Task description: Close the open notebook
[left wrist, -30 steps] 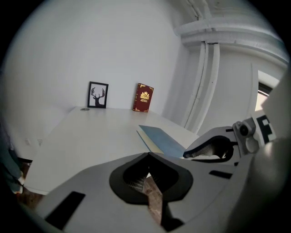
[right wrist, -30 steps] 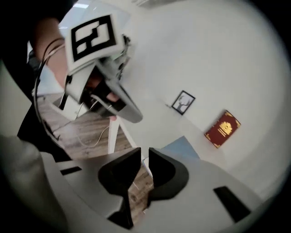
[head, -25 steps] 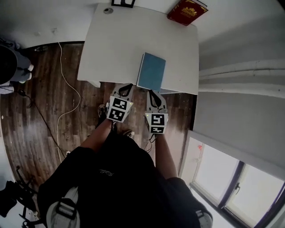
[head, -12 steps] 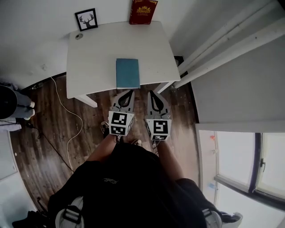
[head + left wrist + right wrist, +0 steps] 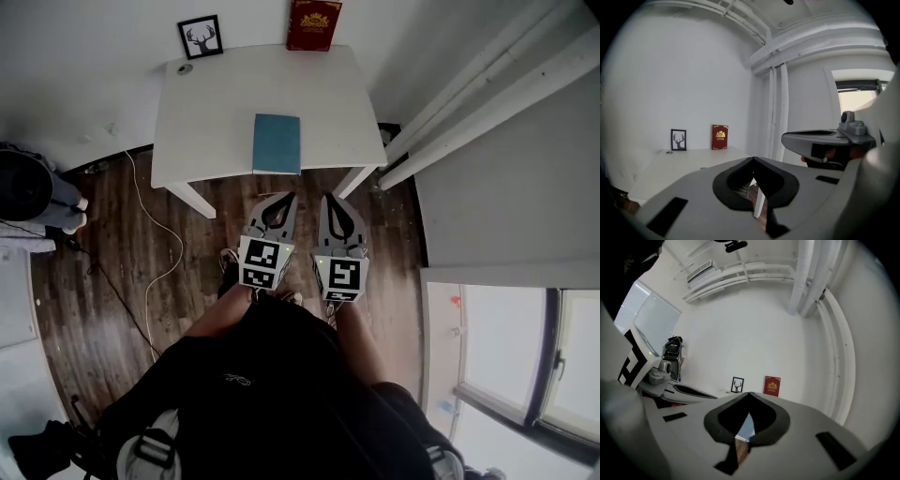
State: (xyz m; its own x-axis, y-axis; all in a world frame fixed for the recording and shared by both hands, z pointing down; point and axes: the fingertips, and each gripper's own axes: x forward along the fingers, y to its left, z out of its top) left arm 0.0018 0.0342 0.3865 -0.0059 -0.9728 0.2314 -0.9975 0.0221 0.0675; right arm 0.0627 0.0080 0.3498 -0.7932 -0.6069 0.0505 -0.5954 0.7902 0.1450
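Tiny round thing (image 5: 185,67) beside the framed deer picture (image 5: 201,37), too small for identification.

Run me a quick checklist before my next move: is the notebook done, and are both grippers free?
1. Notebook closed, blue cover up: ok.
2. Notebook lies flat on the table: ok.
3. Notebook's near edge inside the table's front edge: cannot tell.
4. Left gripper, fingers together, nothing between them: ok.
5. Right gripper, fingers together, nothing between them: ok.
6. Both grippers off the table, over the floor: ok.
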